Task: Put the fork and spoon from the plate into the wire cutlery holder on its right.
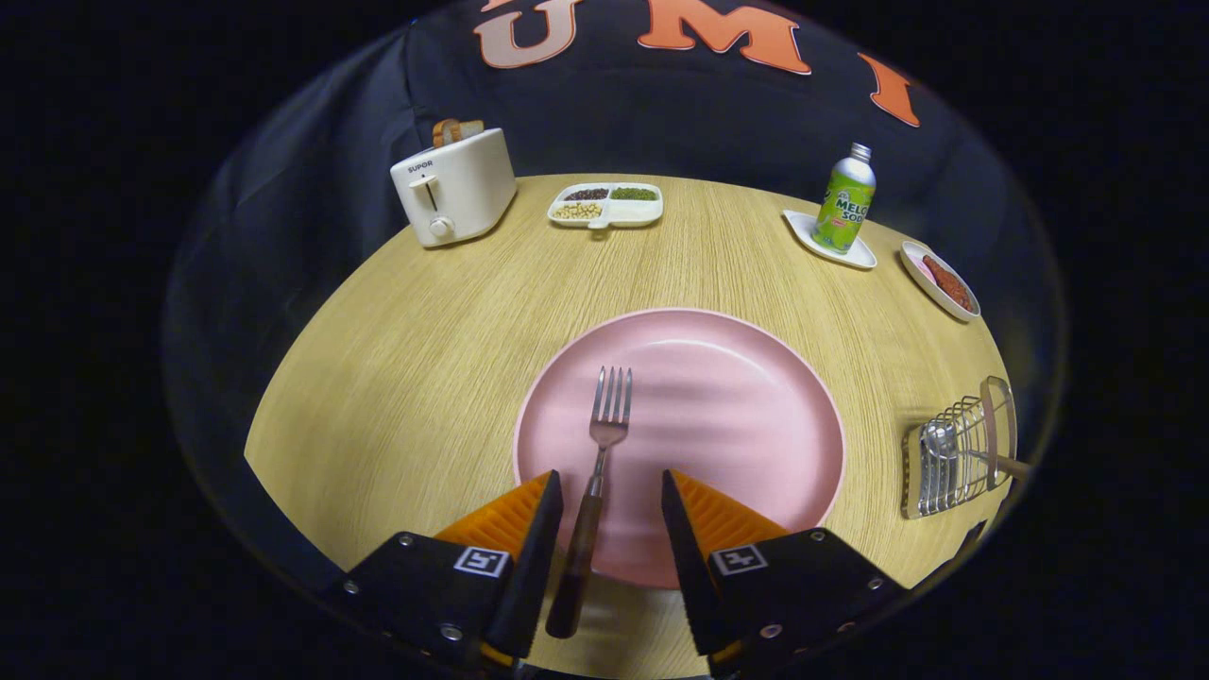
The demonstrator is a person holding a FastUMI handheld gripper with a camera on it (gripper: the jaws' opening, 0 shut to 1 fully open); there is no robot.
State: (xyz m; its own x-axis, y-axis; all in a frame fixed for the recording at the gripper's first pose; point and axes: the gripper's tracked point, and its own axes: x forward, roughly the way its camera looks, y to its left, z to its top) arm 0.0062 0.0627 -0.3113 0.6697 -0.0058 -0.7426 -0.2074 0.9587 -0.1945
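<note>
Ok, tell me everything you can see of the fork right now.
The fork has a shiny metal head with four tines and a dark handle that looks like wood or plastic. It lies flat on the pink plate, tines pointing away from the gripper, its handle running back over the plate's near rim, the end above the wooden table. The handle sits between the open fingers, nearer the left one, and neither finger visibly presses on it.

Reads "SUPOR" on the toaster; reads "MELON SODA" on the green bottle, far right of the toaster.
</note>
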